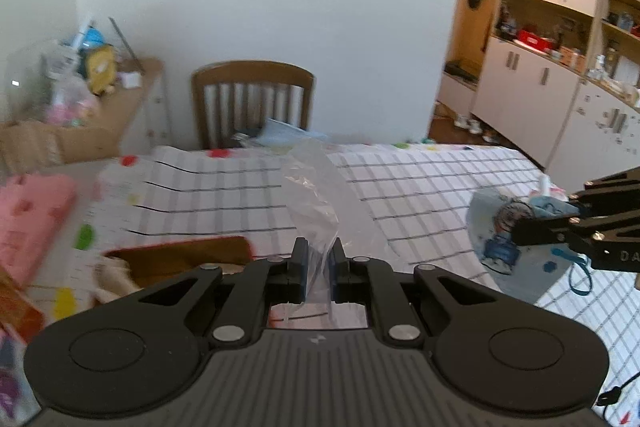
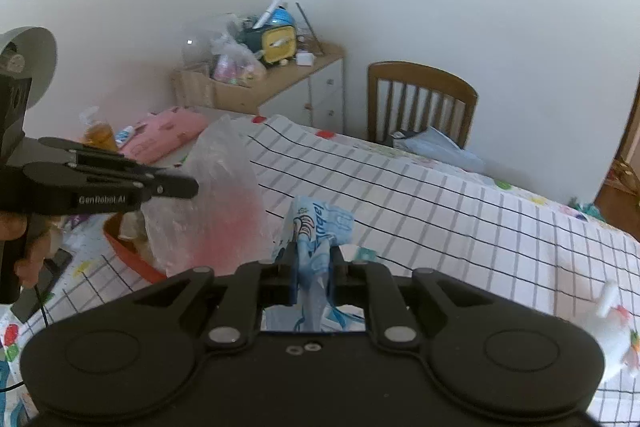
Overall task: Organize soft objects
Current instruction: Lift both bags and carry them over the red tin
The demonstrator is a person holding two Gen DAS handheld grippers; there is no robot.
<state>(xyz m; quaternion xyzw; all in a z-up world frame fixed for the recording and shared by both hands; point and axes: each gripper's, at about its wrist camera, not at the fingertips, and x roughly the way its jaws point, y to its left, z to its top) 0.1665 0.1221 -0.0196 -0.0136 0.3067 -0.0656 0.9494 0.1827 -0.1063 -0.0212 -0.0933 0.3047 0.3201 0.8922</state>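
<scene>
The left hand-held gripper point(image 1: 319, 259) is clamped on a clear plastic bag point(image 1: 320, 195), pinching one thin edge so the film stands up, crinkled, above the checked tablecloth point(image 1: 420, 187) on the bench. The right hand-held gripper point(image 2: 313, 263) is clamped on a blue printed face mask point(image 2: 320, 227), gathered into a fold between its fingers and held off the bench, to the right of the bag.

Both things look very light and limp. The bag is slick film that will probably slide or collapse under any pull, so a hold close to its open rim, with a good pinch of doubled film, seems safest; I cannot tell from either view where the mouth lies. The mask is soft cloth with thin ear loops point(image 1: 580, 277) dangling below it; it should bunch easily and not slip much, but the loops could snag. Gripping the folded body, as now, looks better than a loop.

An orange basket point(image 2: 132, 259) sits on the bench behind the bag.
</scene>
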